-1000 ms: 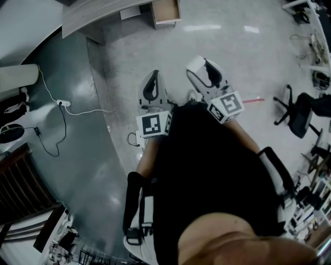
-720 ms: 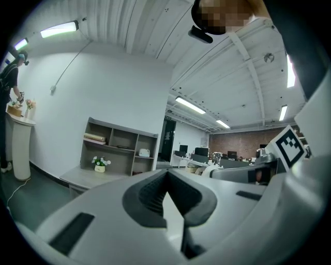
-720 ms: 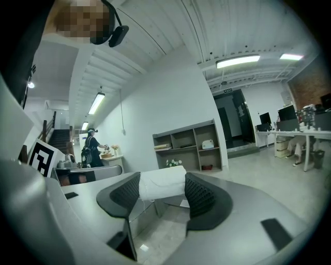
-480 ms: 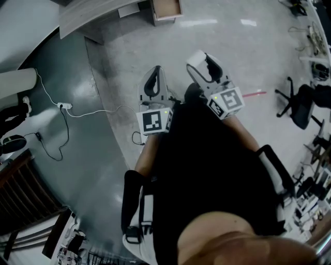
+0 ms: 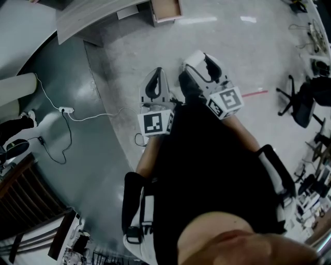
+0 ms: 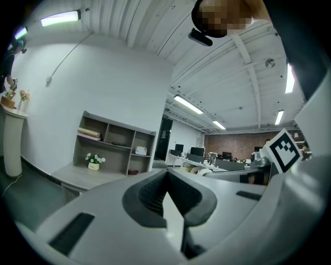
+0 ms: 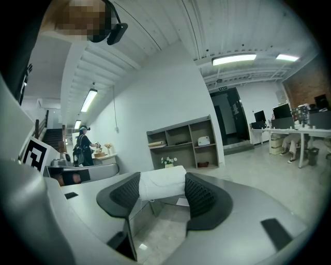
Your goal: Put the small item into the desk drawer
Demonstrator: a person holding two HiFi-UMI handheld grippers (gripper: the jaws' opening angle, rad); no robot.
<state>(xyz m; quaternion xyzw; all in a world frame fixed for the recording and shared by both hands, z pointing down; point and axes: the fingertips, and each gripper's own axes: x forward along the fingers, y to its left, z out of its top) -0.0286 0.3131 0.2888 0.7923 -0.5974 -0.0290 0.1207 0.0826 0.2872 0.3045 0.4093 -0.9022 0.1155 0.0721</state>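
Left gripper (image 5: 156,73) jaws together, right gripper (image 5: 194,61) jaws clamped on small white item (image 7: 162,182), both held out front

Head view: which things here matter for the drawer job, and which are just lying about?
Job: white roll, clamped in the right gripper; open drawer; desk.

Lying about: power strip; office chair; shelf unit; flower pot.

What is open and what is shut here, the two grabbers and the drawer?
left gripper: shut, nothing between its jaws.
right gripper: shut on the small white item.
small white item: clamped in the right gripper, not yet in the drawer.
desk drawer: pulled open.
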